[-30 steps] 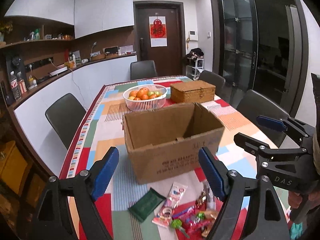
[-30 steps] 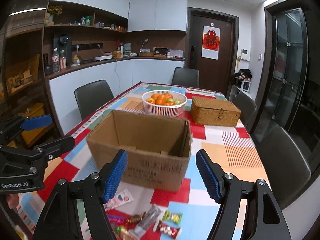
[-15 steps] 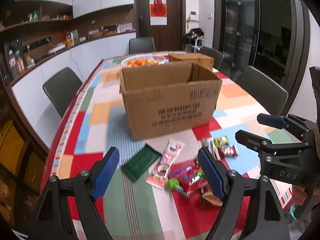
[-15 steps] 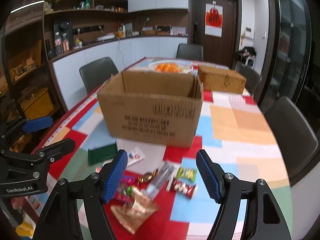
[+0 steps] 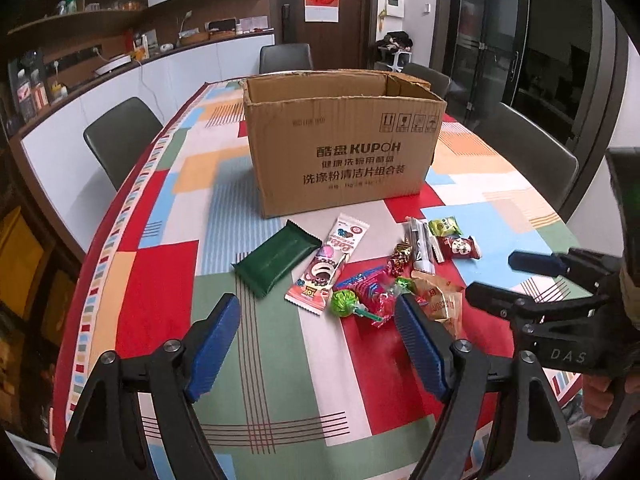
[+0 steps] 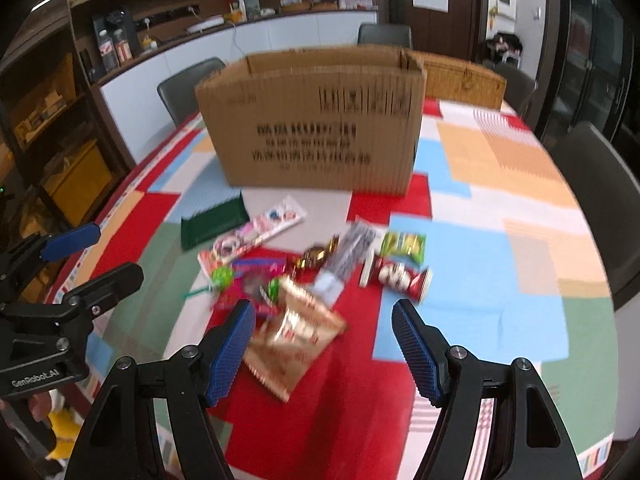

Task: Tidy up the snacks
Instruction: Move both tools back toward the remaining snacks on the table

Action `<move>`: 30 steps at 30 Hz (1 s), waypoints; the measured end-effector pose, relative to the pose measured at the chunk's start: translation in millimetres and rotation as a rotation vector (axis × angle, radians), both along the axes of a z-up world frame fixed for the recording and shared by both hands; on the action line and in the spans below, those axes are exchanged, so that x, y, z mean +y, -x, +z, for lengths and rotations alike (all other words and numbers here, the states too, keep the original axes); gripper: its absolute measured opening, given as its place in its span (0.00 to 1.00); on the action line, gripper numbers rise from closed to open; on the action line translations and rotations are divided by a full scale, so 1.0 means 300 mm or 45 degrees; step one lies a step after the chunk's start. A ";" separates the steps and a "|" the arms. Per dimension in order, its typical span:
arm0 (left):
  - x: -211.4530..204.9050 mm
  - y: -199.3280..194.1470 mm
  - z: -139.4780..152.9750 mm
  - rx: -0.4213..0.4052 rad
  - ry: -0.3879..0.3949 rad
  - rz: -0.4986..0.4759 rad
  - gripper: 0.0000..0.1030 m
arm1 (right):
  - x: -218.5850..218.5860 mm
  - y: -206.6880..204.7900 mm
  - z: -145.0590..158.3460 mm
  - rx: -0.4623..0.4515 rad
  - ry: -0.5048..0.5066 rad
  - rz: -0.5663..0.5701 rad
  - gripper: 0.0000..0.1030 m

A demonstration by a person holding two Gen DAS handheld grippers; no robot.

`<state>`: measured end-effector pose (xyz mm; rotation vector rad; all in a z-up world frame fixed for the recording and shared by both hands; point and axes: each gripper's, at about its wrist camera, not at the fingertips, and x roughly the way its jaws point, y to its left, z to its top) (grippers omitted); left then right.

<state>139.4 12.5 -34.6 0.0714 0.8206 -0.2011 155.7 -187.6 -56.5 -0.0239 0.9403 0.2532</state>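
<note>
Several wrapped snacks lie in a loose pile on the patchwork tablecloth (image 5: 160, 280), in front of an open cardboard box (image 5: 340, 148) (image 6: 316, 120). Among them are a dark green packet (image 5: 276, 262) (image 6: 212, 224), a long pink-and-white packet (image 5: 328, 264), a green lollipop (image 5: 345, 303), a red packet (image 5: 458, 247) (image 6: 400, 278) and a tan packet (image 5: 438, 300) (image 6: 296, 332). My left gripper (image 5: 318, 320) hovers just short of the pile, its jaws closing with nothing between them. My right gripper (image 6: 322, 320) is open above the tan packet, clear of it.
A wicker box (image 6: 460, 78) stands behind the cardboard box on the right. Dark chairs (image 5: 120, 136) (image 6: 592, 184) line both long sides of the table. A counter with bottles and shelves (image 6: 120, 44) runs along the left wall.
Both grippers have come down and tilted toward the snack pile. The cardboard box now stands higher in view and hides the fruit basket behind it.
</note>
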 end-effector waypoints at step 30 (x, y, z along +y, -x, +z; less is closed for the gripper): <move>-0.045 -0.208 -0.250 0.295 0.123 -0.089 0.33 | -0.006 -0.078 -0.147 0.212 -0.087 -0.090 0.65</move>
